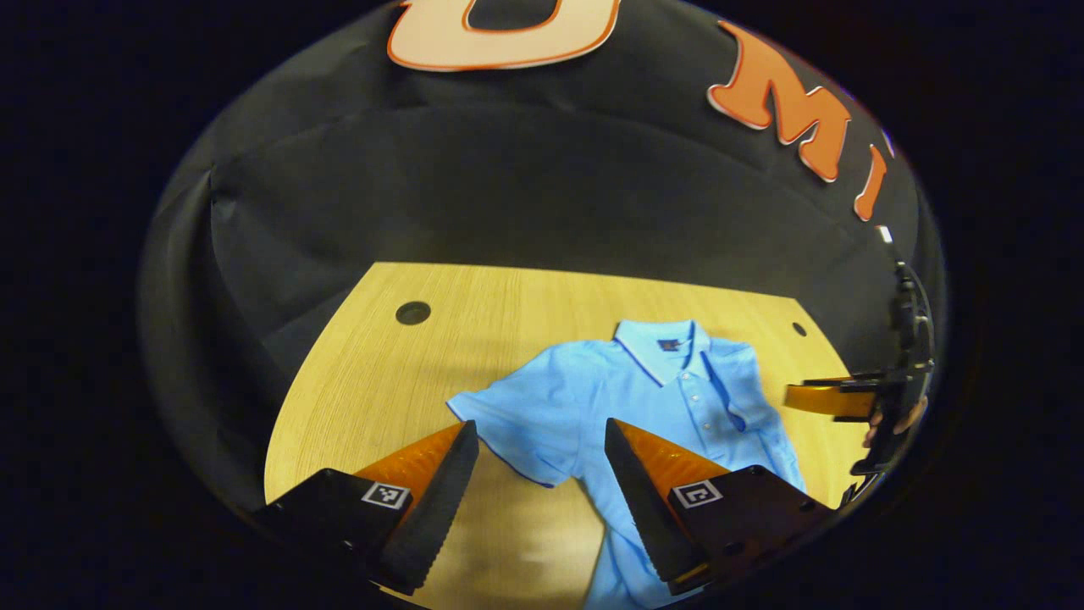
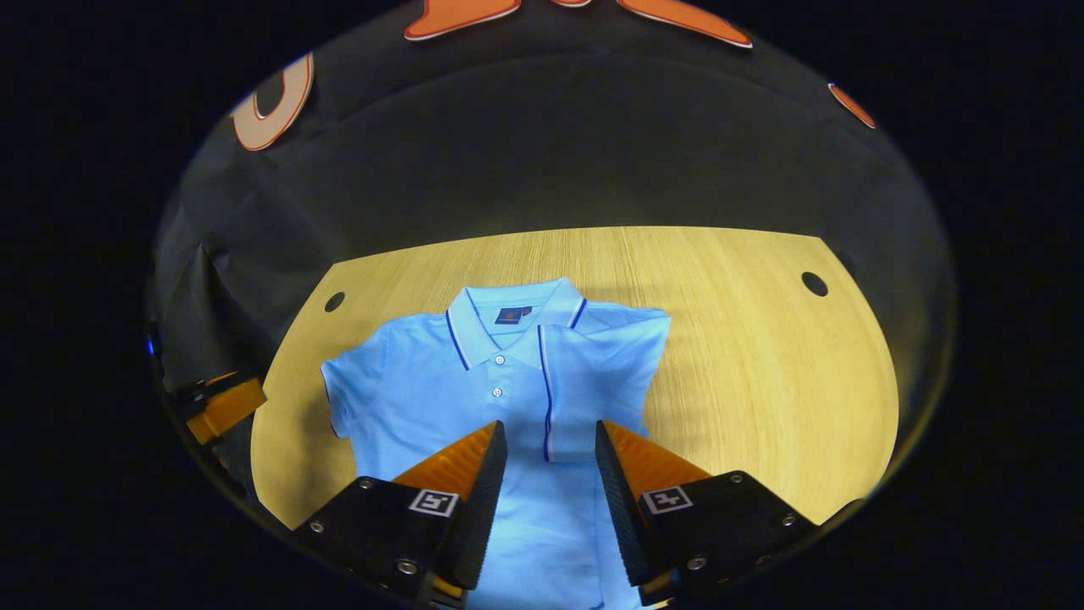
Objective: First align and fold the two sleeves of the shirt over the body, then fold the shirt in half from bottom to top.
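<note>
A light blue polo shirt (image 1: 593, 398) lies face up on the wooden table (image 1: 381, 356), collar toward the wall. In the right gripper view, one sleeve (image 2: 593, 381) of the shirt (image 2: 440, 398) is folded over the body, its dark-trimmed hem near the placket. The other sleeve (image 2: 339, 398) still lies spread out flat. My left gripper (image 1: 540, 432) hovers open above that spread sleeve (image 1: 500, 415). My right gripper (image 2: 550, 432) is open above the shirt's middle, just below the folded sleeve, and holds nothing. Each gripper also appears at the edge of the other's view: the right gripper (image 1: 834, 396), the left gripper (image 2: 224, 407).
The table (image 2: 762, 356) has a round cable hole near each far corner (image 1: 412, 313) (image 2: 814, 283). Black cloth walls close it in behind and at the sides. Bare wood lies on both sides of the shirt.
</note>
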Available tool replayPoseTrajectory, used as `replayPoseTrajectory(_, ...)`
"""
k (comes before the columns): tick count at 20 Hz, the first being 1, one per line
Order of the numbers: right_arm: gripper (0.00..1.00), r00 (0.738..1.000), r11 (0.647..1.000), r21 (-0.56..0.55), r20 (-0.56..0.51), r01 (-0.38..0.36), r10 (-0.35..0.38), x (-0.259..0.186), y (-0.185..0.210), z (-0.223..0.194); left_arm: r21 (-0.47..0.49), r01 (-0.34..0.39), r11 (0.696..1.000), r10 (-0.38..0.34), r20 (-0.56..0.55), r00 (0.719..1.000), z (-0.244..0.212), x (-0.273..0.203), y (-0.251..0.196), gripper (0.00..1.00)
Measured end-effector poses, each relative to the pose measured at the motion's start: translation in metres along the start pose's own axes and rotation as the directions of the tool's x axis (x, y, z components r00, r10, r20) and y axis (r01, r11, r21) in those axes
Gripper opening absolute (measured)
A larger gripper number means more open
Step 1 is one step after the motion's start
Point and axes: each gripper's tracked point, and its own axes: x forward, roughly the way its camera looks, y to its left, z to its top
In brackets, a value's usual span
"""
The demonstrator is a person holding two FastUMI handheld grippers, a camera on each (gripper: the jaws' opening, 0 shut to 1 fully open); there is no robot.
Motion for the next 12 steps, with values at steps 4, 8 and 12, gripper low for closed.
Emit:
replayPoseTrajectory(4, 0.81, 0.997, 0.998, -0.01, 0.042, 0.066, -0.065, -0.028, -0.014, -0.012, 0.004, -0.018, 1.0, 0.019, -0.136, 0.991, -0.024, 0.038, 0.012, 0.97)
replayPoseTrajectory(8, 0.89, 0.995, 0.997, 0.029, 0.063, 0.071, -0.073, -0.052, -0.022, -0.027, 0.009, -0.051, 0.999, 0.052, -0.22, 0.974, -0.04, 0.065, 0.021, 0.98)
replayPoseTrajectory(12, 0.95, 0.992, 0.994, 0.037, 0.064, 0.104, -0.106, -0.073, -0.041, -0.043, 0.018, -0.085, 0.996, 0.087, -0.283, 0.955, -0.053, 0.085, 0.021, 0.97)
